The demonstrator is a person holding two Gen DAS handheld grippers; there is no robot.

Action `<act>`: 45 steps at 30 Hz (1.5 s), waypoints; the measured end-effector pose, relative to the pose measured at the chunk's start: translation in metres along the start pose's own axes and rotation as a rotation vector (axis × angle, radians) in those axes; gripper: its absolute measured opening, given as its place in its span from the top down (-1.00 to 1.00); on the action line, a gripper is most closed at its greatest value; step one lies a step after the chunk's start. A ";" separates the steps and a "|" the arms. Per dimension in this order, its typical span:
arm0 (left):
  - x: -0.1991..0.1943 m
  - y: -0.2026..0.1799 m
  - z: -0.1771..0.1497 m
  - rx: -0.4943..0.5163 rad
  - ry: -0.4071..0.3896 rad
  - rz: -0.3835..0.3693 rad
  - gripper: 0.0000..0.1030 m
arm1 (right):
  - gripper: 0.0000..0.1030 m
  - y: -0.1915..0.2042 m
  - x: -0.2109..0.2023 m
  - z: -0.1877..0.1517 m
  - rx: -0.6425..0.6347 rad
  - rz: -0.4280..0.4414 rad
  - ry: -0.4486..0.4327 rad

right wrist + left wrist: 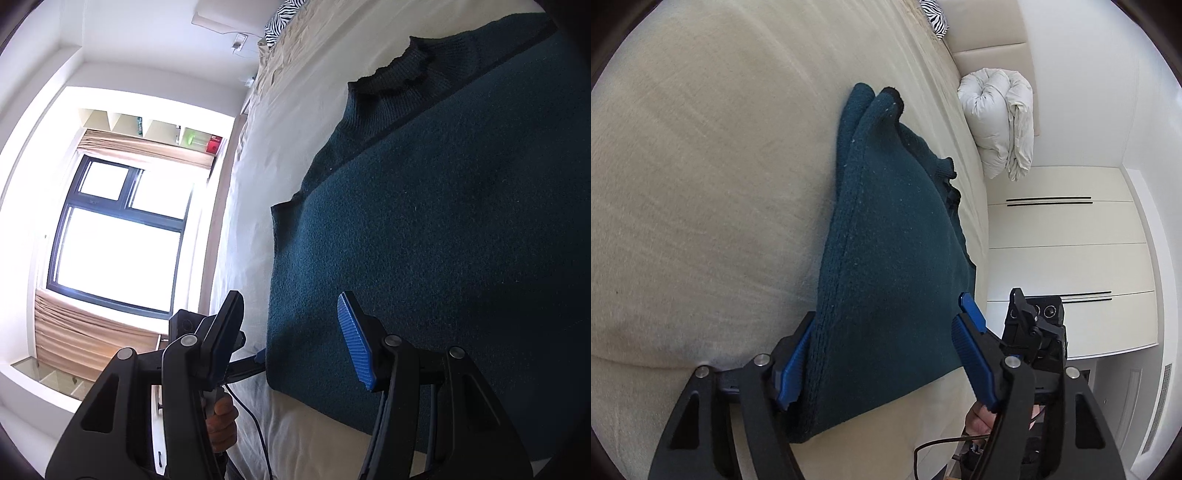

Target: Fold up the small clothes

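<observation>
Left gripper: fingers spread wide, straddling the near edge of the sweater; the left pad touches the knit, the right pad stands clear. Right gripper: fingers wide apart over the sweater's corner, gripping nothing. The sweater lies folded on the bed.
</observation>
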State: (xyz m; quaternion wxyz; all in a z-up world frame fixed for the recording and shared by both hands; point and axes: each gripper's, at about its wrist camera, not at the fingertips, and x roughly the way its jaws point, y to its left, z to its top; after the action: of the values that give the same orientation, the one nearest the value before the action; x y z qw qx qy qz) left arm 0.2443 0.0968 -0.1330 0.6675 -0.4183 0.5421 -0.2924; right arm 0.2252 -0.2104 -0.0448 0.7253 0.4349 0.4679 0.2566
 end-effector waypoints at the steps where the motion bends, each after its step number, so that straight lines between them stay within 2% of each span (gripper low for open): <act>1: 0.001 0.000 -0.001 0.005 0.000 0.005 -0.34 | -0.03 0.004 0.005 0.001 -0.004 0.002 0.010; 3: 0.001 0.007 0.000 -0.018 -0.009 -0.008 -0.12 | -0.02 0.010 0.011 -0.001 -0.006 0.004 0.039; 5: -0.001 0.018 0.000 -0.060 -0.018 -0.029 0.19 | -0.03 0.011 0.024 0.001 -0.003 -0.003 0.061; 6: -0.002 0.022 0.000 -0.068 -0.019 -0.033 0.27 | -0.03 0.012 0.030 0.001 -0.003 -0.005 0.071; 8: -0.003 0.026 -0.002 -0.065 -0.020 -0.025 0.59 | -0.02 0.012 0.042 0.002 -0.001 -0.006 0.097; 11: -0.005 0.032 -0.003 -0.068 -0.021 -0.038 0.67 | -0.02 0.006 0.061 0.004 0.006 -0.048 0.146; 12: -0.005 0.032 -0.003 -0.067 -0.023 -0.038 0.68 | 0.01 0.002 0.066 0.004 0.010 -0.065 0.152; 19: -0.007 0.023 -0.005 -0.062 -0.052 -0.029 0.73 | 0.01 -0.011 0.062 0.003 0.030 0.013 0.140; 23: -0.009 -0.006 -0.007 -0.013 -0.074 -0.001 0.74 | 0.00 -0.022 0.050 0.013 0.091 0.099 0.102; 28: 0.006 -0.073 -0.010 0.109 -0.074 0.021 0.74 | -0.12 -0.044 -0.010 0.029 0.150 0.198 0.017; 30: 0.023 -0.104 -0.014 0.166 -0.057 0.025 0.74 | -0.12 -0.055 -0.042 0.037 0.168 0.228 -0.023; 34: 0.080 -0.157 -0.029 0.274 0.002 0.037 0.74 | -0.26 -0.083 -0.107 0.047 0.195 0.258 -0.105; 36: 0.115 -0.175 -0.037 0.303 0.040 0.034 0.74 | -0.28 -0.098 -0.132 0.052 0.208 0.266 -0.123; 38: 0.151 -0.187 -0.047 0.330 0.077 0.029 0.74 | -0.40 -0.118 -0.157 0.057 0.231 0.280 -0.137; 40: 0.187 -0.192 -0.061 0.355 0.123 0.038 0.73 | -0.40 -0.140 -0.174 0.059 0.263 0.291 -0.152; 42: 0.218 -0.193 -0.075 0.379 0.191 0.027 0.68 | -0.40 -0.154 -0.190 0.063 0.299 0.278 -0.167; 44: 0.231 -0.190 -0.088 0.406 0.224 0.063 0.41 | -0.38 -0.167 -0.200 0.063 0.310 0.279 -0.169; 45: 0.230 -0.188 -0.093 0.408 0.232 0.052 0.34 | -0.38 -0.169 -0.203 0.062 0.306 0.260 -0.160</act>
State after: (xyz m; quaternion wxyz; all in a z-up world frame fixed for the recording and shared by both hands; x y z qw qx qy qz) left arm 0.2214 -0.2102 -0.0846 0.6788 -0.2245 0.5553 -0.4247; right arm 0.1882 -0.4755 -0.0880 0.6463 0.6156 0.3823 0.2389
